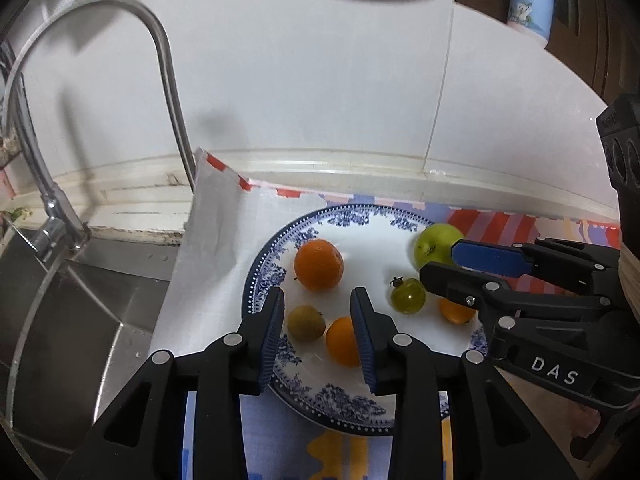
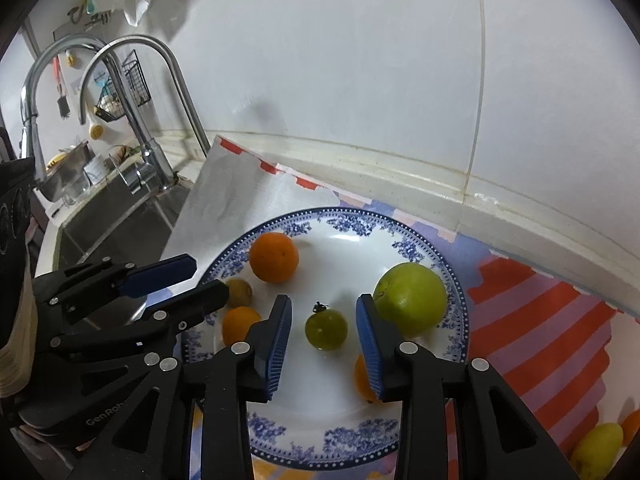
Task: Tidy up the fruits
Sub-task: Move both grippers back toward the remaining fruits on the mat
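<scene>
A blue-and-white plate (image 1: 256,280) (image 2: 344,216) holds several fruits: a large orange (image 1: 319,265) (image 2: 274,258), a green apple (image 1: 434,242) (image 2: 412,300), a small green tomato (image 1: 408,295) (image 2: 326,328), a brownish-green fruit (image 1: 306,323) (image 2: 239,292) and two small oranges (image 1: 342,342) (image 2: 362,376). My left gripper (image 1: 318,300) (image 2: 209,278) hovers open over the plate's left side, its pads touching no fruit. My right gripper (image 2: 323,304) (image 1: 440,262) stands open above the green tomato, with the apple beside its right finger.
The plate rests on a striped cloth (image 2: 540,320) against a white tiled wall. A steel sink (image 1: 80,320) with a curved faucet (image 1: 168,80) lies to the left. A yellow fruit (image 2: 596,444) sits on the cloth at the far right. A bottle (image 1: 528,0) stands on a ledge.
</scene>
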`<action>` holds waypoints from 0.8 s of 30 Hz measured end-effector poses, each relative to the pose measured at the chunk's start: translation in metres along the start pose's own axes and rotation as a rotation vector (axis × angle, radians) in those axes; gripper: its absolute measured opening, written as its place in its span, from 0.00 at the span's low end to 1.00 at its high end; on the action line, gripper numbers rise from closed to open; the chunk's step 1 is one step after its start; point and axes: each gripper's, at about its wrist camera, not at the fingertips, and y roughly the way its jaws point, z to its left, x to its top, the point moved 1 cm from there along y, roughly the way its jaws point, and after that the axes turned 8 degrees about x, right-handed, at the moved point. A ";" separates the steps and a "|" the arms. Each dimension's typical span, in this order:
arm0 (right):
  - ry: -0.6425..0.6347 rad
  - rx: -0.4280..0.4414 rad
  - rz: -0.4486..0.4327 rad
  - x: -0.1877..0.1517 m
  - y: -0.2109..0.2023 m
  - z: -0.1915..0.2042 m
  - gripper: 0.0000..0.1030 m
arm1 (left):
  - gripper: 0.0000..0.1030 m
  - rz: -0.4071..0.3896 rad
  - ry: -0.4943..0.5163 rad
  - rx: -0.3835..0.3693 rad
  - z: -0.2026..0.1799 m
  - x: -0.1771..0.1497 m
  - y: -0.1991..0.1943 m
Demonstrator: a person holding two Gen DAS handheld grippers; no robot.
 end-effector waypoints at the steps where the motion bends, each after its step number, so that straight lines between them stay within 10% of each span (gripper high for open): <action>1: -0.001 -0.002 -0.007 0.000 -0.004 0.000 0.34 | 0.35 -0.005 -0.003 0.008 0.000 0.001 -0.004; 24: 0.049 -0.126 -0.200 -0.024 -0.144 0.004 0.35 | 0.61 -0.207 0.018 -0.043 -0.049 0.004 -0.123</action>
